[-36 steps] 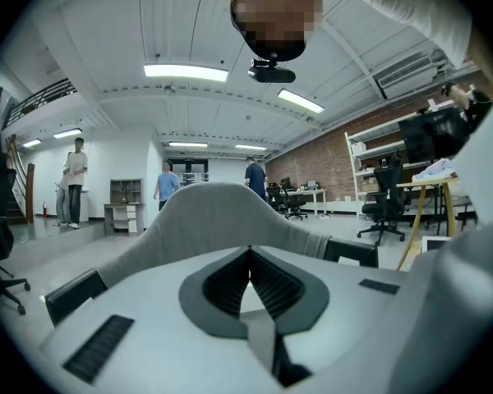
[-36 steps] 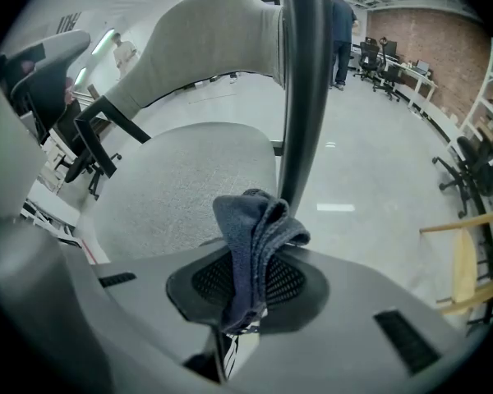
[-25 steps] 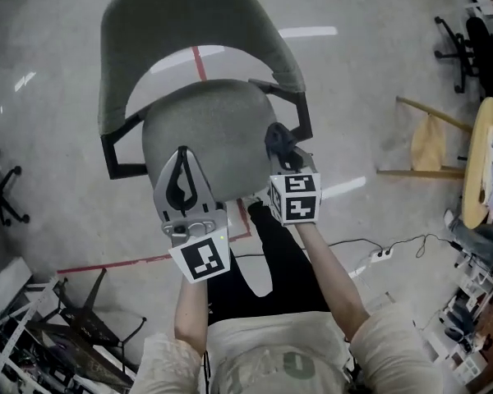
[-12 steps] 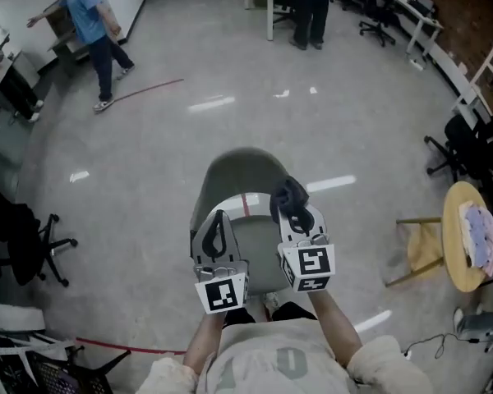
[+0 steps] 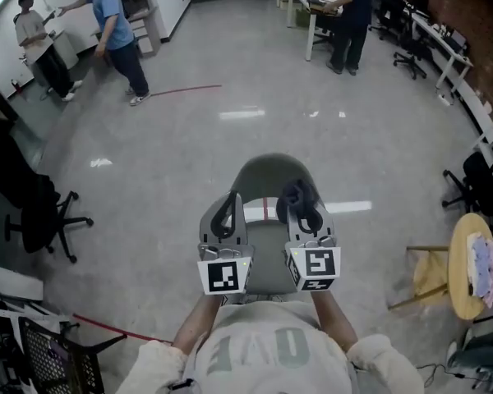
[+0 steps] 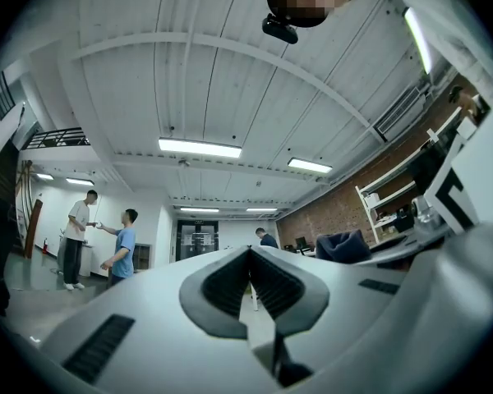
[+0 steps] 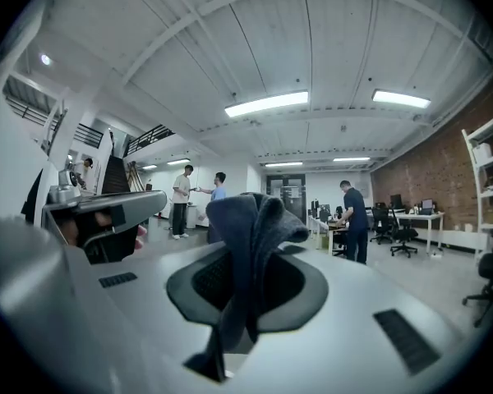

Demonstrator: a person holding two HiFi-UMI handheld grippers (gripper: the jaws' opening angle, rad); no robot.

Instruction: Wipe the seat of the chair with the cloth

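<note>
The grey chair (image 5: 265, 173) stands on the floor right in front of me, its seat (image 5: 267, 257) showing between my two grippers. I hold both grippers side by side above the seat, tilted up so their cameras look across the room. My left gripper (image 5: 227, 209) (image 6: 251, 279) is shut with nothing in it. My right gripper (image 5: 301, 206) (image 7: 245, 290) is shut on a dark blue-grey cloth (image 5: 295, 194) (image 7: 248, 236), which sticks up out of the jaws in a bunch. Neither gripper touches the chair.
A black office chair (image 5: 45, 213) stands at the left. A round yellow table (image 5: 468, 257) and a wooden stool (image 5: 426, 274) are at the right. Two people (image 5: 107, 25) stand far left and another (image 5: 349, 11) at desks at the back. A black rack (image 5: 41, 351) is at the lower left.
The head view has swung up from the chair to take in the room. Both grippers have lifted off the seat and drawn together. The cloth stays in the right gripper.
</note>
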